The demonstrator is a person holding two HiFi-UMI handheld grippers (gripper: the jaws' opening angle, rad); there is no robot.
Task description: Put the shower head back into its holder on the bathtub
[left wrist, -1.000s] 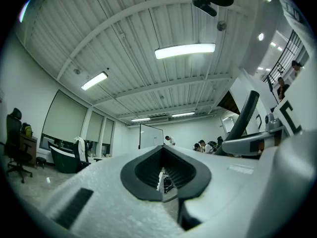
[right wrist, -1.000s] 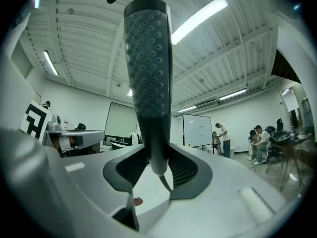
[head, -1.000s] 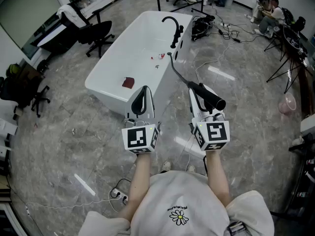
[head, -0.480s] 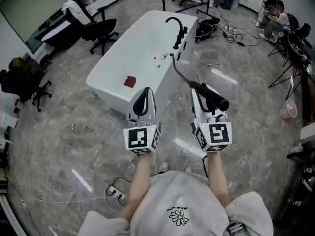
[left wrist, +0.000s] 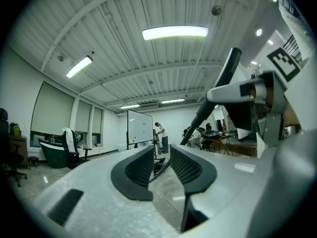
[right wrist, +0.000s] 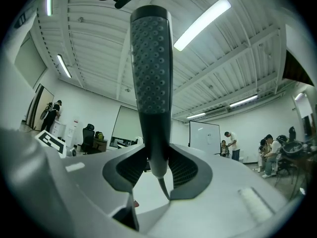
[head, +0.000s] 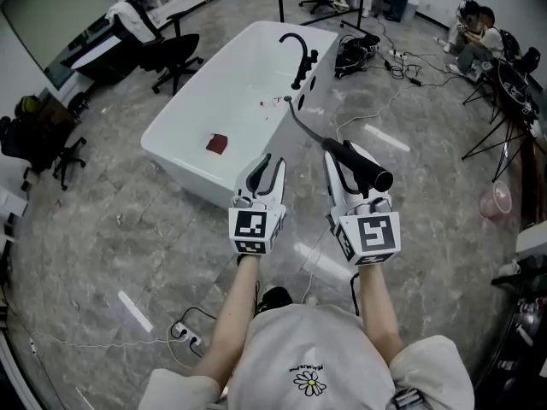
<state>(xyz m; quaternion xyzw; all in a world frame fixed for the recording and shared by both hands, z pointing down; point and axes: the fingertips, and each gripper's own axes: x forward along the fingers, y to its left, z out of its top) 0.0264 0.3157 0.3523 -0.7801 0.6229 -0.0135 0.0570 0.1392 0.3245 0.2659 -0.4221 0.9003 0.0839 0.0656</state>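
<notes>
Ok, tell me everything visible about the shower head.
The shower head is a black, matte, stick-shaped handset with a face of small dots. The right gripper clamps its lower end, so it slants across the jaws, above the floor, short of the tub. A dark hose runs from that end to the tub rim by the black faucet.

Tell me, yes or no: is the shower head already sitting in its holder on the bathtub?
No, the shower head is clamped in the right gripper over the floor, short of the bathtub.
</notes>
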